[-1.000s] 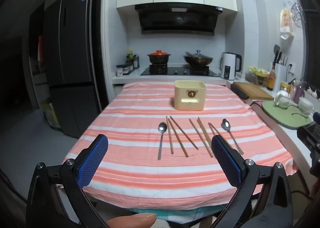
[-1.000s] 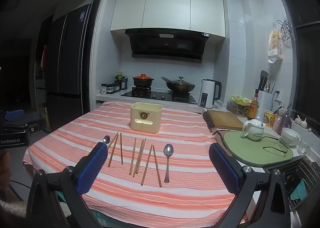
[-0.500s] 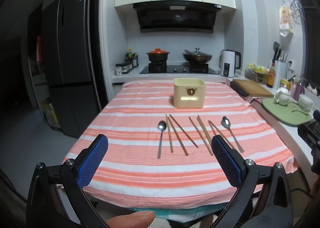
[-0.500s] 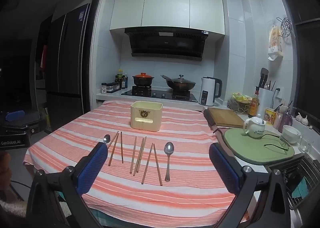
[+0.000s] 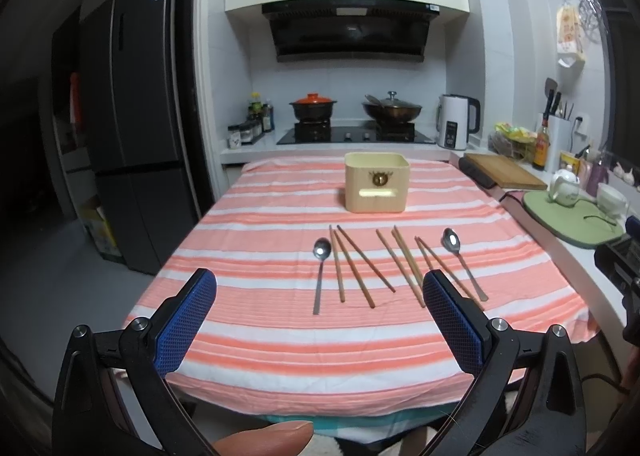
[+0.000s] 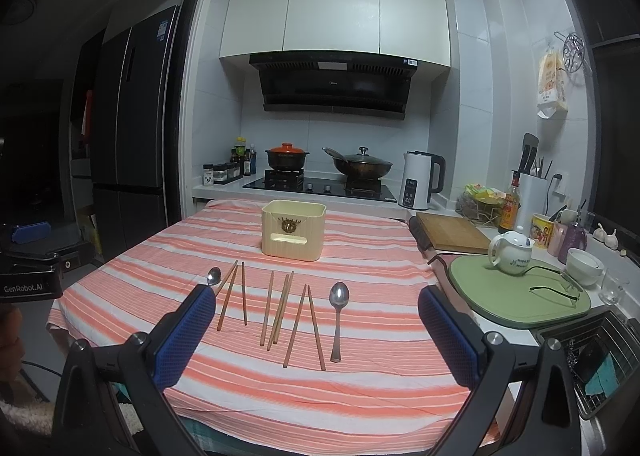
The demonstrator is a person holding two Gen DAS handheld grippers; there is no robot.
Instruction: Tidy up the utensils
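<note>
Plainly, progress: nothing is sorted yet; by my reading the task is at its very start.
Left hand-held gripper (image 5: 319, 298): spread wide and empty, raised over the near edge of the table (image 5: 280, 352), well short of the utensils.
Right hand-held gripper (image 6: 316, 320): likewise released, gripping nothing, hovering at the near edge.
Utensil holder: the cream utensil box (image 5: 377, 182) stands upright past the row, toward the stove side; its inside is not visible from the left wrist, and from the right wrist only its open rim shows (image 6: 293, 230), with nothing sticking out.
Chopsticks: the wooden chopsticks (image 5: 376, 266) lie loose on the striped cloth in rough pairs, fanned, some crossing or touching.
Spoons: the left spoon (image 5: 320, 272) lies at one end of the row, the right spoon (image 5: 462, 262) at the other, bowls toward the box.
Left to do: every chopstick and both spoons, presumably into the box.
Change since the earlier frames: utensils and box lie where they lay; the left camera's view has crept slightly nearer and lower, the right barely shifted; both sets of jaws remain as wide as before.
</note>
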